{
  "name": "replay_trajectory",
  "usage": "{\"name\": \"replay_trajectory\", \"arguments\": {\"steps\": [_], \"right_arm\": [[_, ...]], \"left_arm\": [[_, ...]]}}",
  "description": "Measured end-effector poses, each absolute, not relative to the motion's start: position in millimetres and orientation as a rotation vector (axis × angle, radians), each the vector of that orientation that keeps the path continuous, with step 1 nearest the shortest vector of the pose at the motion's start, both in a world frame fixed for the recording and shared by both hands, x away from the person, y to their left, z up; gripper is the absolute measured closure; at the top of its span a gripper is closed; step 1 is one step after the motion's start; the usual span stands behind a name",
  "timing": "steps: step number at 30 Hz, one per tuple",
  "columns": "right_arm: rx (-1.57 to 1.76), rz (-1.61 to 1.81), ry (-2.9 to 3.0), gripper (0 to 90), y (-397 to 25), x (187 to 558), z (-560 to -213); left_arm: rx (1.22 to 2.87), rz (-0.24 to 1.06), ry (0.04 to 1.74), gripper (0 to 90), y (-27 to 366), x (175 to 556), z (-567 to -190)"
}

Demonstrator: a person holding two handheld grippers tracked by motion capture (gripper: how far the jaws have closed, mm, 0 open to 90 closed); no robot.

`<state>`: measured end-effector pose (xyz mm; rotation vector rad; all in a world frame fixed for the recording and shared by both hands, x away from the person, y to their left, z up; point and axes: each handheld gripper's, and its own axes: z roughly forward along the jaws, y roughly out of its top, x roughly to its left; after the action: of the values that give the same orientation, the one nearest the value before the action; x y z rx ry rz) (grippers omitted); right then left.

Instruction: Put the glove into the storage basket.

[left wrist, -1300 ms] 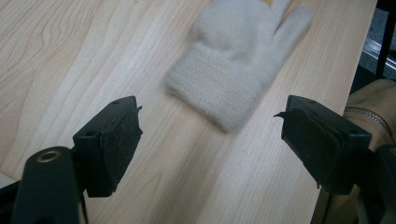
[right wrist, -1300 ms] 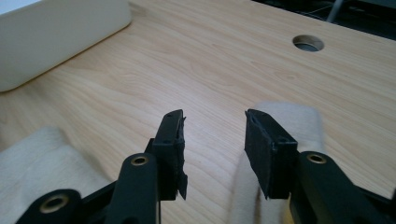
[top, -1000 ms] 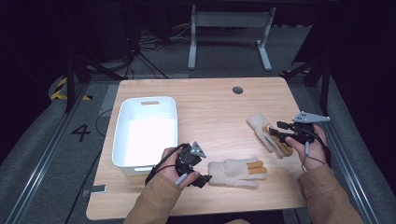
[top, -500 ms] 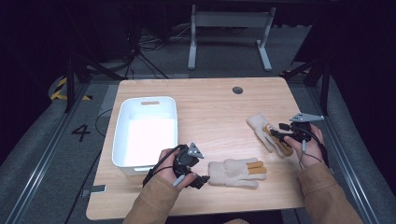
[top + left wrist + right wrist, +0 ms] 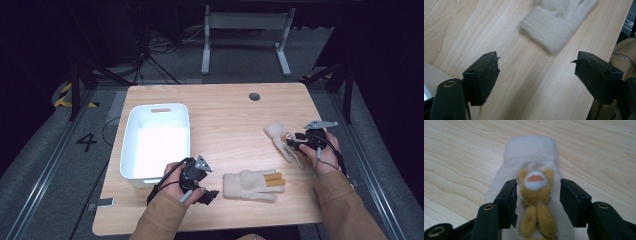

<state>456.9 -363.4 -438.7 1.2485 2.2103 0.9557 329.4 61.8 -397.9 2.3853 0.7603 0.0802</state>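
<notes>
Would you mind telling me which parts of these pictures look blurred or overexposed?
High view: the white bin glares, washed out inside. Left gripper view: the cream glove is soft. Right gripper view: the animal-face glove is slightly out of focus.

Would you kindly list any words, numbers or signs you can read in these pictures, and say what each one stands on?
"4": a dark numeral on the grey floor left of the table.
Yellow and black hazard stripes on the floor farther back: a marking, no words.
Nothing legible on the white bin, the gloves or either tool.
</notes>
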Motion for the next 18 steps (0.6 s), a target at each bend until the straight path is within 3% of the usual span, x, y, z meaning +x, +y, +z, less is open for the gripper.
{"name": "replay_trajectory", "arguments": {"steps": [8,18], "right_arm": [[1.227,0.93,2.241,54.0,-359.6,462.6,-445.5],[1.183,0.907,2.26,70.3,-357.3,462.0,-443.9]], "left_arm": [[2.389,0.085,0.774,19.7,64.6,327.7,-398.8],[2.393,0.083,0.77,19.7,63.5,327.5,-399.5]]}}
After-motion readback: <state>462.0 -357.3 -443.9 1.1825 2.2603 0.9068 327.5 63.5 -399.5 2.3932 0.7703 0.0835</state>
